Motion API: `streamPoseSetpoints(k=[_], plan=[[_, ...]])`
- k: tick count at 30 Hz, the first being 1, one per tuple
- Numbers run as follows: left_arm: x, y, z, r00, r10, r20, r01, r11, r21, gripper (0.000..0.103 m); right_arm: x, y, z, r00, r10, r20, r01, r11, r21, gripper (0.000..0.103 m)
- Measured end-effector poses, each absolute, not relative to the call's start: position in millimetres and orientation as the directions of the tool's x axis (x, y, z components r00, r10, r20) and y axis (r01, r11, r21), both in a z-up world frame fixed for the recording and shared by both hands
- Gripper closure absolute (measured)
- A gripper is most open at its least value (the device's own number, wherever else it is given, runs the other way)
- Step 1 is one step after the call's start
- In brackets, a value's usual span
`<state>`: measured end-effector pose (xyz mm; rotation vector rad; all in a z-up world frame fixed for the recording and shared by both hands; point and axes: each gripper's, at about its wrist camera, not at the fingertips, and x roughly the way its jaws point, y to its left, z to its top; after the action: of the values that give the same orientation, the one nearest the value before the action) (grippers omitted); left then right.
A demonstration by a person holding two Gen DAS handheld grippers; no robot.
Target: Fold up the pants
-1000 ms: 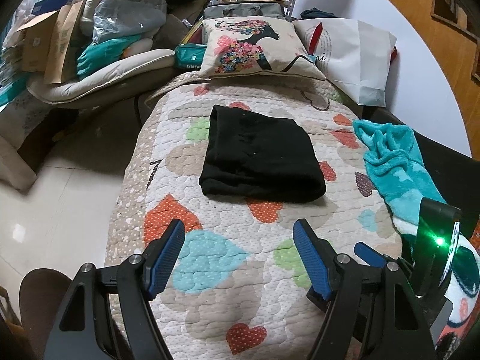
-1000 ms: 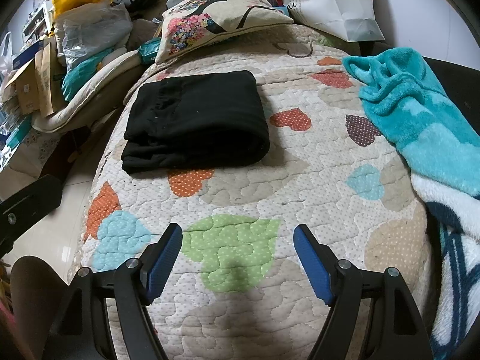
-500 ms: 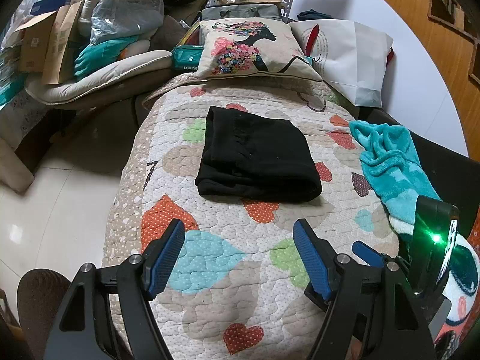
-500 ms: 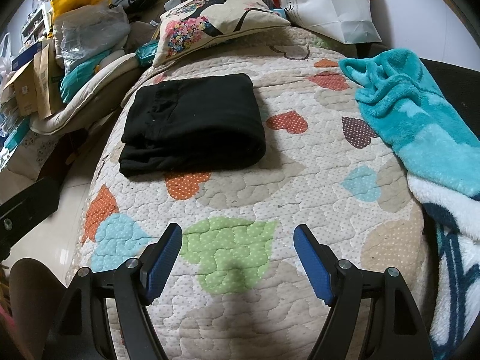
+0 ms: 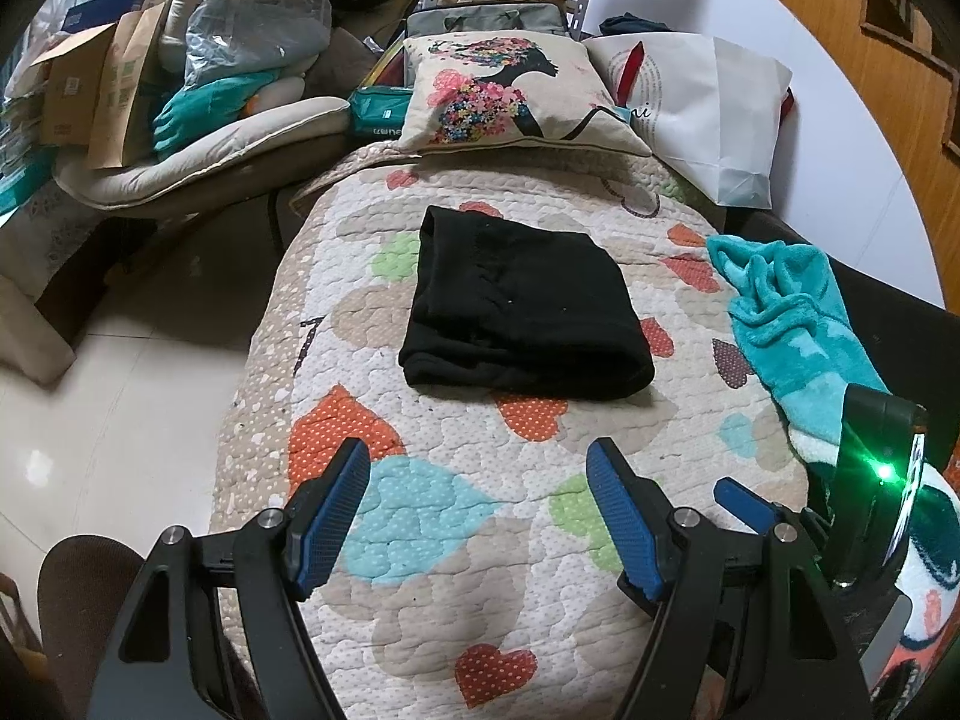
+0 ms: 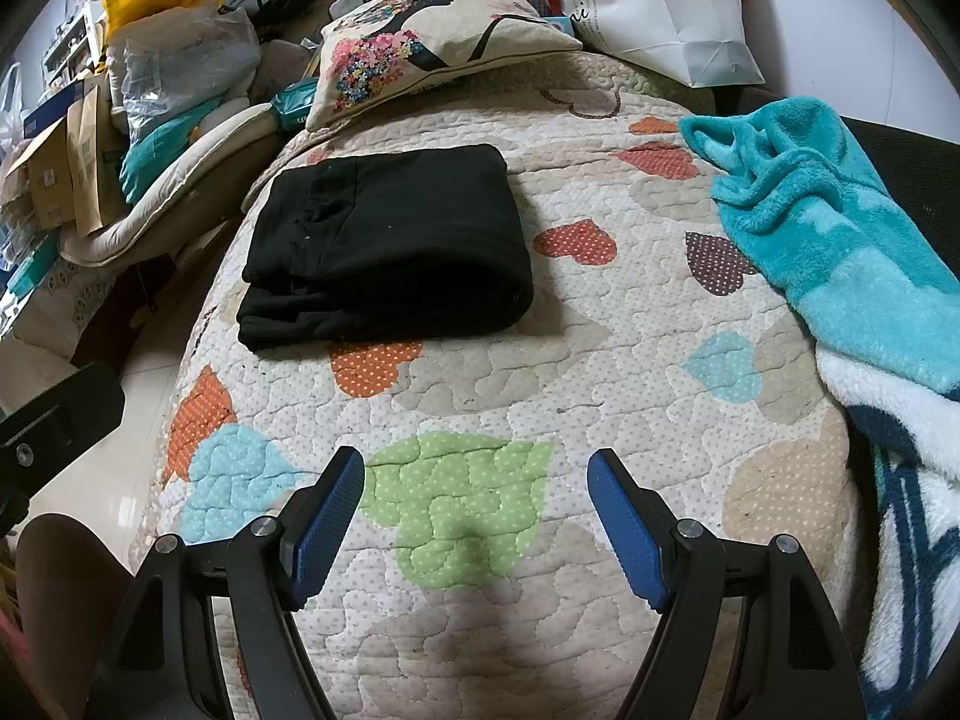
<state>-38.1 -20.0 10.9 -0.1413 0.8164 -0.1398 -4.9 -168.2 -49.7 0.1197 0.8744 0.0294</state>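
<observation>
**Black pants lie folded on the quilted bed, both tongs wide and empty**

The black pants [image 5: 525, 315] sit folded into a thick, soft rectangle with rounded edges, its stacked layers showing along the near and left sides. They lie in the middle of a bed covered by a quilt [image 5: 480, 516], cream cloth stitched in a puzzle-like pattern and scattered with dotted hearts in orange, green, pale blue and red.

The left tongs [image 5: 477, 516] hang over the near end of the quilt, well short of the pants, their blue ribbed pads [image 5: 327, 525] standing wide apart with nothing between them. The right tongs [image 6: 477, 519] are likewise spread wide and empty above a green heart, black angular arms behind the pads.

A fluffy teal blanket [image 6: 840, 252] is bunched in loose folds along the right edge of the bed. At the far end a square cushion [image 5: 510, 93] printed with a flowered silhouette leans beside a smooth white paper bag [image 5: 708, 114]. To the left, cardboard boxes [image 5: 84, 96] and crinkled plastic bags pile on a padded beige seat above a glossy tiled floor [image 5: 120, 420].
</observation>
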Motion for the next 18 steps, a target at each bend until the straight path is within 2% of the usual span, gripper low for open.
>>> streamPoseSetpoints(k=[6, 10, 13, 18], plan=[[-40.7, -15.5, 16.6, 0.719, -0.117, -0.685, 0.036, 0.991, -0.132, 0.028, -5.0, -168.1, -49.5, 0.644, 0.074, -0.761, 0.022, 0.993, 0.116, 0.021], [-45.3, -7.4, 30.7, 0.772, -0.066, -0.632, -0.011, 0.993, -0.118, 0.015, -5.7, -167.8, -47.3, 0.658, 0.079, -0.749, 0.012, 0.993, 0.116, 0.021], [-51.9, -1.6, 47.0, 0.819, -0.013, -0.573, -0.060, 0.992, -0.108, 0.001, -8.1, -165.5, -42.6, 0.679, 0.080, -0.729, -0.003, 0.994, 0.107, 0.021], [-57.6, 3.4, 64.6, 0.845, 0.000, -0.534, -0.075, 0.990, -0.119, 0.000, -12.6, -158.9, -36.6, 0.703, 0.075, -0.707, -0.026, 0.996, 0.080, 0.021]])
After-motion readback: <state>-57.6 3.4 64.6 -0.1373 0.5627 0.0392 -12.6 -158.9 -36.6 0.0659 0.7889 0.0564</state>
